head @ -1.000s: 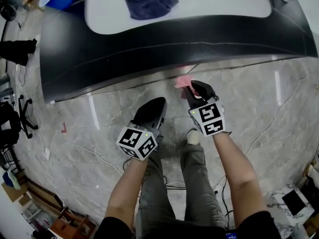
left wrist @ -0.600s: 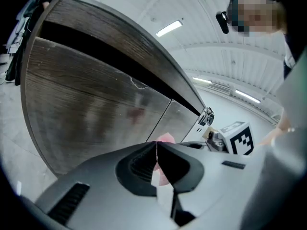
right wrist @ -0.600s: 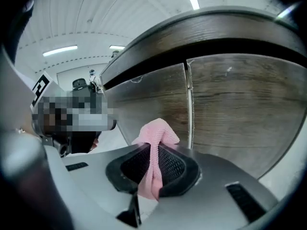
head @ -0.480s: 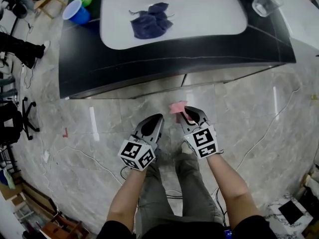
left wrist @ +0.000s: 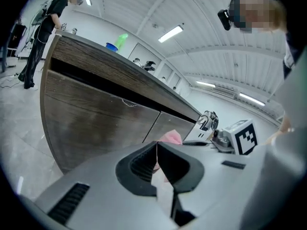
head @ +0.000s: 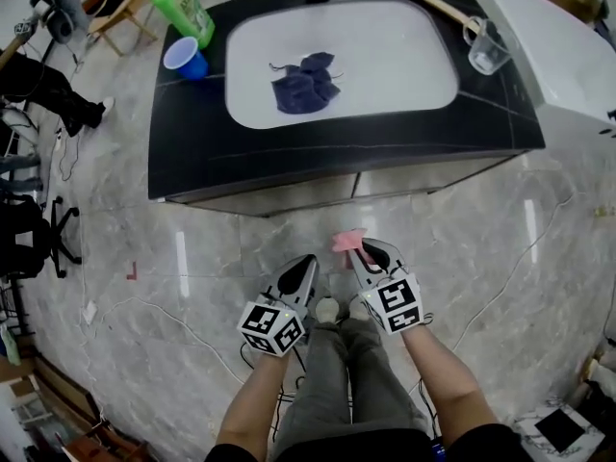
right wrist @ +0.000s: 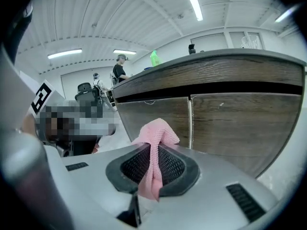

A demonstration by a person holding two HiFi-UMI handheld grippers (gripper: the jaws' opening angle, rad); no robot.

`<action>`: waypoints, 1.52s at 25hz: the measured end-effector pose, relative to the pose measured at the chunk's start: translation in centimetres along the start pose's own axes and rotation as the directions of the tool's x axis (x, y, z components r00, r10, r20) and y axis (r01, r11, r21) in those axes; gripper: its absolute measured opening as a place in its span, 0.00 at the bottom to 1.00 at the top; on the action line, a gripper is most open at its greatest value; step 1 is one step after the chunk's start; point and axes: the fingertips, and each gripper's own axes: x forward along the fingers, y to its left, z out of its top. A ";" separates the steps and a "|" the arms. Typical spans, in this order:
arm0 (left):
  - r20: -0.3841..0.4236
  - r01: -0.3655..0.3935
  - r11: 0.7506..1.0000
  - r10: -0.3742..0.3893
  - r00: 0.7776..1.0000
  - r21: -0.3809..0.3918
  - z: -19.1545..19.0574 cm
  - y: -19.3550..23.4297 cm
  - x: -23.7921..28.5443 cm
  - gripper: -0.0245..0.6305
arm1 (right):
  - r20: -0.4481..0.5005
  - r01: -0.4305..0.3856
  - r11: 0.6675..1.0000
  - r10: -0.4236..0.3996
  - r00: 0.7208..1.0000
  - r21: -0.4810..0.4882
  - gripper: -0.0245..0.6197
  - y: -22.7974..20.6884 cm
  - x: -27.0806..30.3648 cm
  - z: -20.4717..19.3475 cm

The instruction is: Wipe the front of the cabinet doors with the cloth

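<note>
A pink cloth [head: 346, 242] [right wrist: 156, 134] is pinched in my right gripper [head: 366, 250] [right wrist: 152, 150], which is shut on it and hangs above the floor, well short of the cabinet. The brown wood cabinet doors [right wrist: 225, 119] [left wrist: 96, 123] [head: 289, 193] stand ahead of both grippers, under a black counter [head: 192, 152]. My left gripper [head: 302, 268] [left wrist: 156, 152] is shut with nothing between its jaws, beside the right one. In the left gripper view the pink cloth [left wrist: 170, 138] peeks out past the jaws.
On the counter lie a white board [head: 385, 75] with a dark blue rag [head: 305, 82], a blue cup [head: 185, 59], a green bottle [head: 181, 6] and a clear jug [head: 486, 51]. A white appliance [head: 558, 46] stands at the right. Cables [head: 154, 306] trail on the marble floor; people stand at the left.
Both grippers have drawn back from the cabinet with the pink cloth still held; the view has pulled away, so the whole counter now shows.
</note>
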 end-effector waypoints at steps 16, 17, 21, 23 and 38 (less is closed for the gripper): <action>0.045 -0.016 1.000 0.017 0.999 -0.009 2.1 3.4 -3.2 0.05 | 0.051 -0.007 1.000 0.007 0.999 -0.016 0.12 4.7 1.7 3.6; 0.049 -0.017 1.000 0.017 0.999 -0.013 2.3 3.5 -3.2 0.05 | 0.053 -0.007 1.000 0.009 0.999 -0.020 0.12 4.7 1.7 3.8; 0.064 -0.003 1.000 0.004 0.998 -0.014 3.1 3.5 -3.2 0.05 | 0.064 0.000 0.999 0.003 0.998 -0.038 0.12 4.8 2.0 4.7; 0.066 0.005 1.000 -0.005 0.998 -0.006 3.5 3.4 -3.3 0.05 | 0.075 0.007 0.999 -0.004 0.997 -0.039 0.12 4.9 2.1 5.0; 0.105 -0.042 0.999 0.040 0.994 0.022 4.8 1.9 0.2 0.05 | 0.143 0.016 0.998 -0.007 0.990 -0.058 0.12 -1.2 2.7 7.1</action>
